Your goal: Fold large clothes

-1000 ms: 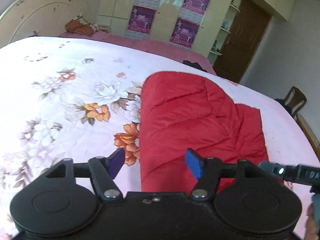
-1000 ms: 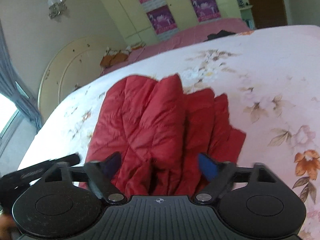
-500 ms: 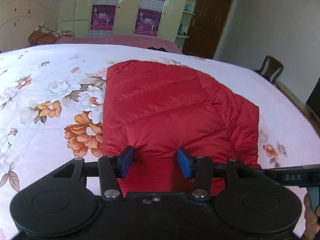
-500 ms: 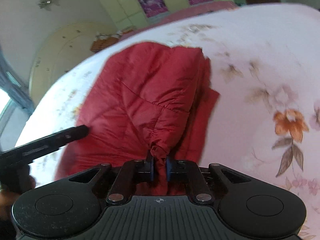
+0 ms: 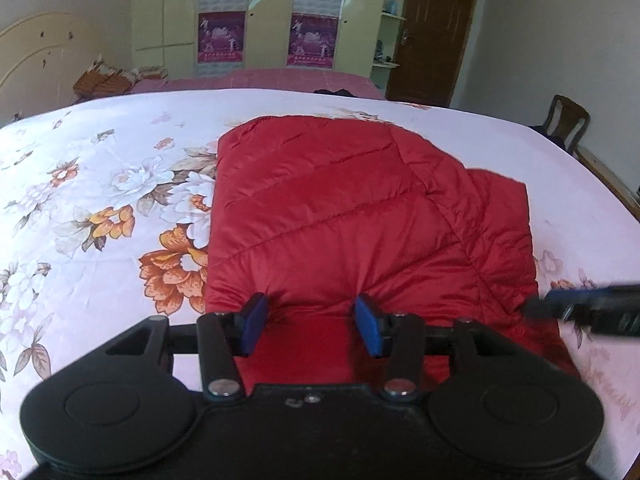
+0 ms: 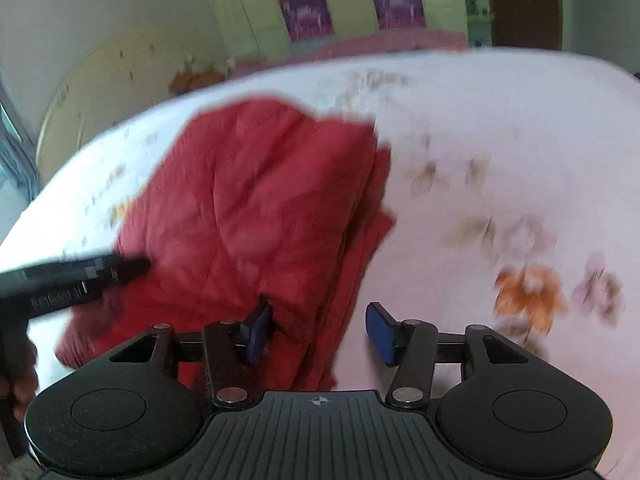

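Note:
A red quilted jacket (image 5: 352, 216) lies folded on the floral bed sheet (image 5: 100, 200). My left gripper (image 5: 312, 326) is at its near edge, and the blue pads press a thick fold of the padding, which puckers around them. In the right wrist view, which is blurred, the same jacket (image 6: 256, 208) shows its stacked layers along the right side. The jaws of my right gripper (image 6: 320, 334) are opening; the jacket's layered edge lies between them, next to the left pad (image 6: 258, 334), and is not pinched. Each gripper's tip shows in the other's view: the right one (image 5: 592, 308), the left one (image 6: 80, 276).
The bed fills most of both views; its far and right edges curve away. Behind it are a cream headboard (image 5: 36, 68), a second bed with a pink cover (image 5: 260, 80), a wardrobe with posters (image 5: 264, 12), a brown door (image 5: 436, 28) and a wooden chair (image 5: 568, 120).
My left jaws narrowed onto the jacket's near edge as the gripper came in over it. My right gripper pinched a bunch of the fabric shut, then let it go and spread apart.

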A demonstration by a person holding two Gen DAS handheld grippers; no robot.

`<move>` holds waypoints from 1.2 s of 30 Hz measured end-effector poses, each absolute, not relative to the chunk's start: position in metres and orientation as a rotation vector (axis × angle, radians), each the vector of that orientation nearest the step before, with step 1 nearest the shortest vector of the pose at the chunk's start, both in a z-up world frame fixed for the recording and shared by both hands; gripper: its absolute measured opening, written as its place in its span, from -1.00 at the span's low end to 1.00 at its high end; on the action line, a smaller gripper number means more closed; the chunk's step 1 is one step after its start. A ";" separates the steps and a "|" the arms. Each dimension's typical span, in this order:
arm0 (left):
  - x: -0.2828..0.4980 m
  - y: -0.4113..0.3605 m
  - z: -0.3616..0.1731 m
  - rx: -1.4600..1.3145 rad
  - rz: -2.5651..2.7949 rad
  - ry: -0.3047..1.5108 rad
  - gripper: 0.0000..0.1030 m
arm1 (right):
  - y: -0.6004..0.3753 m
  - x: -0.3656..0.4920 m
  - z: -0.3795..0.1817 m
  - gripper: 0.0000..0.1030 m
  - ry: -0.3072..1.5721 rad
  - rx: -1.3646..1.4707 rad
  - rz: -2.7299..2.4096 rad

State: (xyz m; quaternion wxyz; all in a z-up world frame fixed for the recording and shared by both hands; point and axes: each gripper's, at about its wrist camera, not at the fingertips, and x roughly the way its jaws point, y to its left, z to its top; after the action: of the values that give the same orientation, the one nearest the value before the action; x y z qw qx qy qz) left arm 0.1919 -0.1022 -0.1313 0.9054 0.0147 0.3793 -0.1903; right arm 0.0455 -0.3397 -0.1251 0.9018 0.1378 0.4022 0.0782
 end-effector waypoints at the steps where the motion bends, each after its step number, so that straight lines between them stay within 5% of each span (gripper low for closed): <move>1: 0.194 -0.101 -0.128 0.022 -0.389 0.791 -0.07 | -0.342 0.046 -0.116 0.00 0.803 0.284 0.163; 4: 0.198 -0.097 -0.115 -0.013 -0.373 0.800 -0.07 | -0.349 0.055 -0.095 -0.03 0.726 0.314 0.180; 6: 0.202 -0.092 -0.105 -0.040 -0.356 0.783 -0.07 | -0.345 0.069 -0.086 -0.65 0.700 0.311 0.180; 7: 0.206 -0.089 -0.101 -0.049 -0.349 0.778 -0.07 | -0.343 0.076 -0.083 -0.67 0.694 0.314 0.178; 23: 0.325 -0.111 -0.135 -0.048 -0.366 0.835 -0.02 | -0.299 0.164 -0.147 -0.66 0.823 0.210 0.011; 36: 0.336 -0.116 -0.156 -0.012 -0.398 0.872 0.00 | -0.288 0.178 -0.189 -0.67 0.844 0.048 -0.036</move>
State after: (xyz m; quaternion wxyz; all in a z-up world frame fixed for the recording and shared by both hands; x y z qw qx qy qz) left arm 0.3357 -0.1161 -0.1561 0.8873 -0.0056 0.4194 -0.1917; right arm 0.1780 -0.2878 -0.1895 0.9118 0.0235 0.4097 -0.0174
